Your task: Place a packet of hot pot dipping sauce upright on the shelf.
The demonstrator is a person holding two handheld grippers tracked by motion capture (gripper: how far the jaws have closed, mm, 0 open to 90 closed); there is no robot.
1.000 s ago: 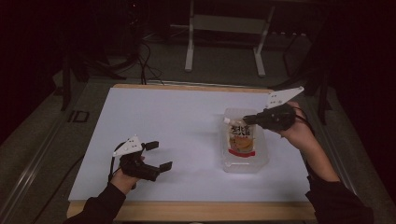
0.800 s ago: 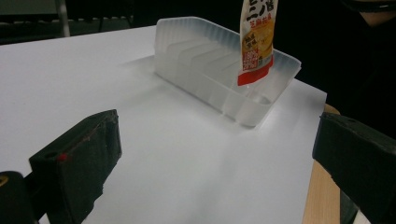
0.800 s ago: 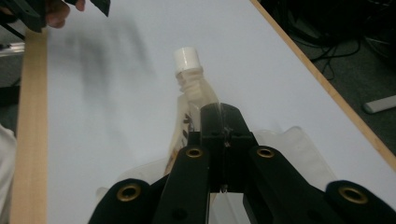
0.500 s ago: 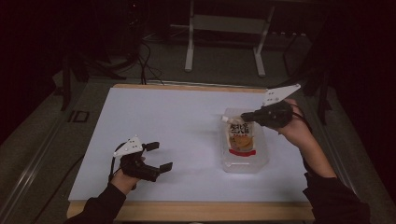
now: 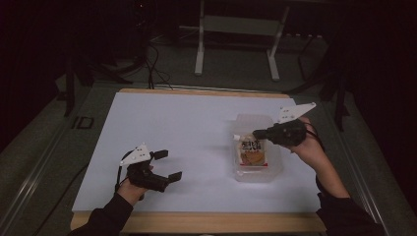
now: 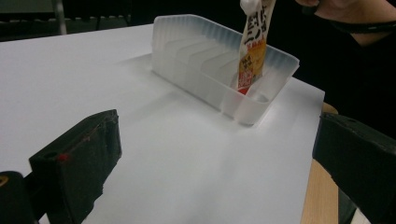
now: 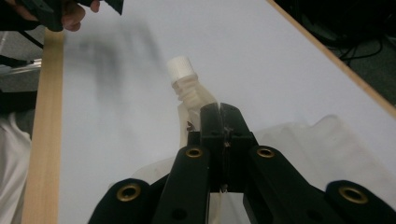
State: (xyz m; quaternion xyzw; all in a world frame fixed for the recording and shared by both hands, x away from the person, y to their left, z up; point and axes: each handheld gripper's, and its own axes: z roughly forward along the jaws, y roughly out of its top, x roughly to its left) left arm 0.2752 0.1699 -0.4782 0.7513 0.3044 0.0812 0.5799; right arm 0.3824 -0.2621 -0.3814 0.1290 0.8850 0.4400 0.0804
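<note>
The pouch [image 5: 253, 151] is a flat, soft plastic spout pack, white at the top with dark lettering, orange lower down and a red strip at the bottom edge, topped by a ribbed neck and a white screw cap [image 7: 180, 66]. It hangs upright with its bottom end dipped into the near end of the tray [image 5: 275, 167], a frosted see-through plastic box, long and rectangular, with rounded dividers along the inside making slots. From the left gripper view the pouch's red edge sits down in one of the end slots. The right gripper [image 5: 256, 133] has its jaws pressed tight together on the pouch's top edge just under the neck, so the cap sticks out past the tips. It's held roughly level over the tray, pointing toward the table's left, with the hand behind it and the forearm coming up from the bottom right corner. The tray sits on the right half of a smooth matte white sheet [image 5: 187, 128] covering a wood-edged table [image 5: 196, 221]. The left gripper [image 5: 168, 164] rests low over the sheet near the front left, well apart from the tray, jaws spread wide with nothing between them.
</note>
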